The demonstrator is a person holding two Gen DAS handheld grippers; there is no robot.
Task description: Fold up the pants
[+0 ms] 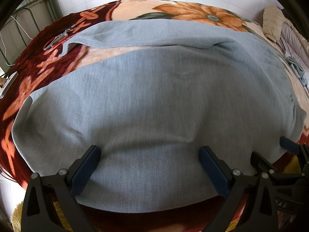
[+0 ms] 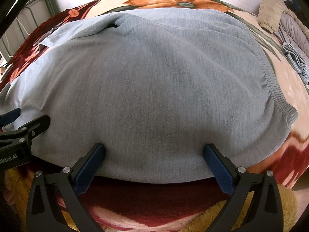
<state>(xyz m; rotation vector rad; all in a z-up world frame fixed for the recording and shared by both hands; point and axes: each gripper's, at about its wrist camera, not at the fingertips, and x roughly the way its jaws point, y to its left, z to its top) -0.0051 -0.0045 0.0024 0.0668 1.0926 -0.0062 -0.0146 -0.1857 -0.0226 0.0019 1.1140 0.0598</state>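
Grey knit pants lie spread flat across a floral blanket, legs running to the left and the elastic waistband at the right. One leg lies farther back, split from the near leg. My left gripper stands open over the near edge of the near leg, its blue pads resting on the cloth. My right gripper is open too, over the near edge of the pants close to the seat. In the left wrist view the right gripper shows at the right edge. The left gripper shows at the left of the right wrist view.
A red, peach and orange floral blanket covers the bed. A beige padded jacket and a small grey folded item lie at the right. Grey-handled scissors or clips lie at the back left. A green metal bedframe stands at the left.
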